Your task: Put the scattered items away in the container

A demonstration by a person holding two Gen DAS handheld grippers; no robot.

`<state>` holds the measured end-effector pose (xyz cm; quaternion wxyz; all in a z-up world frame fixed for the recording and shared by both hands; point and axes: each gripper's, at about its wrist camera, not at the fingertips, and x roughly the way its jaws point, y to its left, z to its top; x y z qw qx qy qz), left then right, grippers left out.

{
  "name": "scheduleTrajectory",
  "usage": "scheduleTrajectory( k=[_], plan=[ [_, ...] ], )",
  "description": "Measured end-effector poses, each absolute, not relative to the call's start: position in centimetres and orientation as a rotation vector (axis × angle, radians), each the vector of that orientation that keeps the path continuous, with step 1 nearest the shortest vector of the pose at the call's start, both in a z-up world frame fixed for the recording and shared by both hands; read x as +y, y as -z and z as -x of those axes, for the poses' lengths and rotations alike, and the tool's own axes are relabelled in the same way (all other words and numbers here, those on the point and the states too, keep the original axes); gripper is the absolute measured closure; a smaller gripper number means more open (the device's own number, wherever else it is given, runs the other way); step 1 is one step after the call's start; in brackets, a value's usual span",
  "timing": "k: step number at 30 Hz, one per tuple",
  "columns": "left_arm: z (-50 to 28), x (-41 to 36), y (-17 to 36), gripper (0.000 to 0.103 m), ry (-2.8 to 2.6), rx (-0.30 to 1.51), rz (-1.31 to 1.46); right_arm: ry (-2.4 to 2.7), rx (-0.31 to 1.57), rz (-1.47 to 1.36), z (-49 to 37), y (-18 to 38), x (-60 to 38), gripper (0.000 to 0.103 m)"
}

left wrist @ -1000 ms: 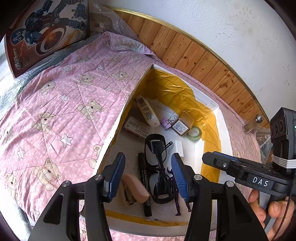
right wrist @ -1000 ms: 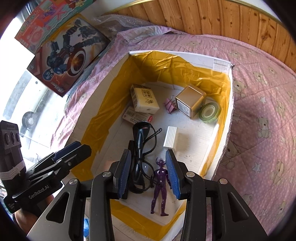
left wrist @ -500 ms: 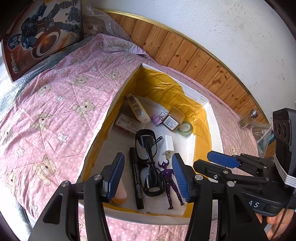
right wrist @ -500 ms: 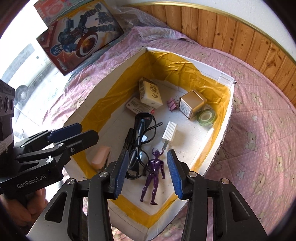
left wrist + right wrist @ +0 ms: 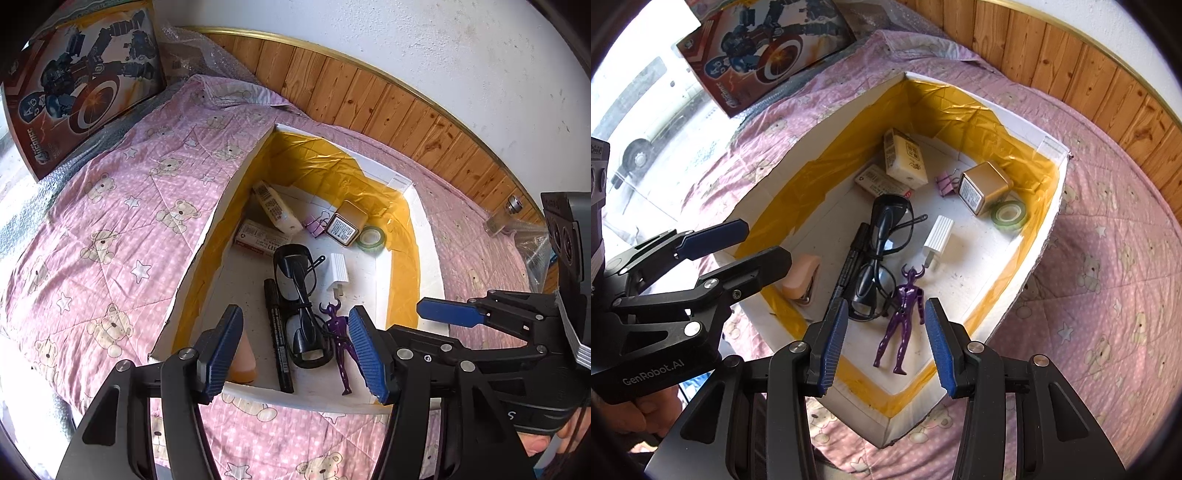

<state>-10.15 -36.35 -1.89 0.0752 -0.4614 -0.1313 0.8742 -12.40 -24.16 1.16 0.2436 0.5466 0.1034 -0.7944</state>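
Nearest, both the left gripper (image 5: 295, 350) and right gripper (image 5: 884, 341) are being held empty with jaws spread above the container (image 5: 1047, 236) on the bed, where the light, rigid purple figure (image 5: 903, 317), best pinched at its torso, is lying beside fragile glasses (image 5: 882, 240).

Pink quilted bedspread with teddy bears and white stars (image 5: 122, 206), large toy box printed with a blue robot and round shield (image 5: 86, 96) leaning at its far end, wood-panelled wainscot (image 5: 373, 103) with brass trim, white plaster wall (image 5: 424, 48), crumpled clear plastic bag (image 5: 532, 240)
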Motion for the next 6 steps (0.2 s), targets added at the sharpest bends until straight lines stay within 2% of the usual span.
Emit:
scheduleTrajectory(
  k=[6],
  plan=[
    [9.61, -36.26, 1.28, 0.042, -2.619, -0.411, 1.375, 2.179, 0.287, -1.470, 12.19, -2.21, -24.43, 0.057]
  ],
)
